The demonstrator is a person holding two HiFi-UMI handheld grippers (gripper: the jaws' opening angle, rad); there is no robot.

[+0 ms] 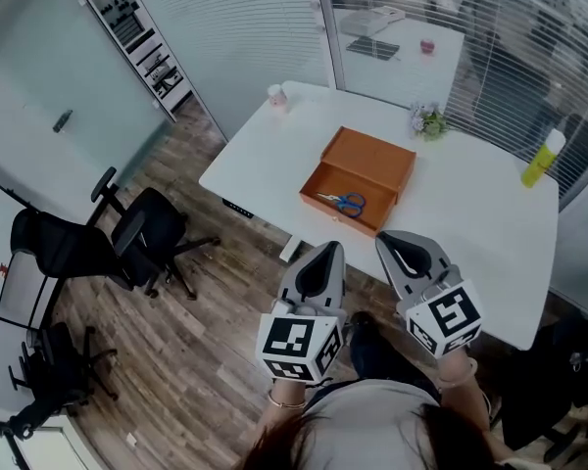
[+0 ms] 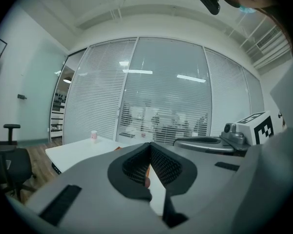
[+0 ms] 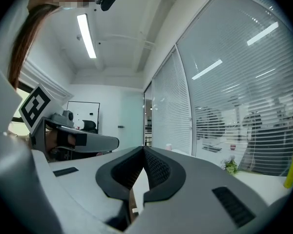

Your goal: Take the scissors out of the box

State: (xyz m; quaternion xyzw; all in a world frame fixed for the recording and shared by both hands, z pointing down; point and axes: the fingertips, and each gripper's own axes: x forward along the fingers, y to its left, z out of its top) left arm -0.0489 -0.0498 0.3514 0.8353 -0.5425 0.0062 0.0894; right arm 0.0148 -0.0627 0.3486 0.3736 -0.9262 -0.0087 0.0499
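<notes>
Office w/ glass walls; white bench (image 1: 470,204) carries open orange box (image 1: 370,157), scissors (image 1: 345,202) lying inside. Left gripper (image 1: 330,249) & right gripper (image 1: 388,239) both closed, empty, short of bench. Approach step, prob. Next: reach over box, open a gripper, pinch scissors.

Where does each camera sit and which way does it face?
Head view: on the person's head, steeply down at white table, orange box, scissors; shows left claw, right claw.
Left gripper view: on left claw, level toward blinds; shows right claw.
Right gripper view: on right claw, level toward blinds; shows left claw.
Shared: all three see the white table.
</notes>
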